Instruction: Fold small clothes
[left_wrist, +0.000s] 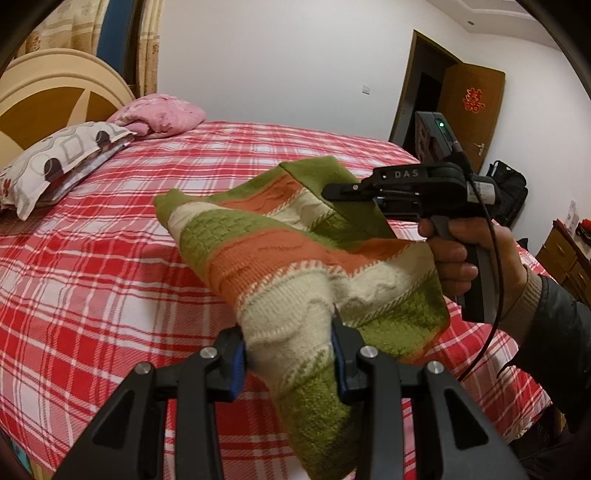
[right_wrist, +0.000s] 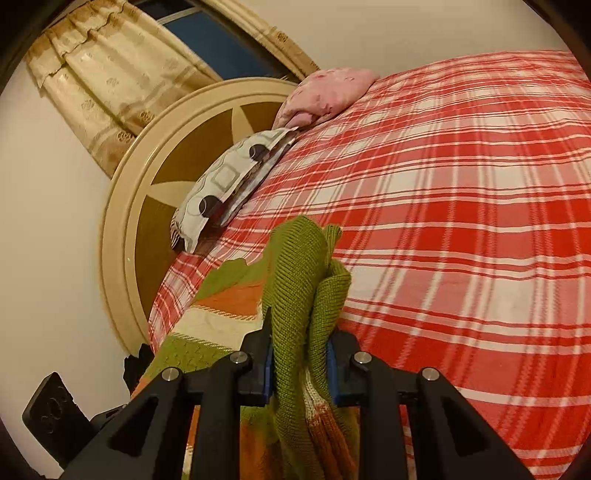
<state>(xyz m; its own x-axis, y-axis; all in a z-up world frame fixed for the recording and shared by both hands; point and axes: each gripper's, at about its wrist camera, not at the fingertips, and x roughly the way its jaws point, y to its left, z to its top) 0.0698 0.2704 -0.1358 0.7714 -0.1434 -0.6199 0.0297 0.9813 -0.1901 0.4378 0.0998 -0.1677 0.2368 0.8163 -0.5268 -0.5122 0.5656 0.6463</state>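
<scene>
A small green, orange and cream striped knit sweater (left_wrist: 295, 258) hangs bunched and lifted above the bed.

Wrist views, close — both facing bed (left_wrist: 110, 258).

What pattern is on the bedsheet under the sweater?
The bedsheet is red-and-white plaid; it shows best in the right wrist view.

Words we are seeing

We are reading the letters "DAS" on the right gripper (left_wrist: 338, 192), and we are seeing a red double-happiness sign (left_wrist: 474, 100) on the brown door (left_wrist: 480, 129).
</scene>
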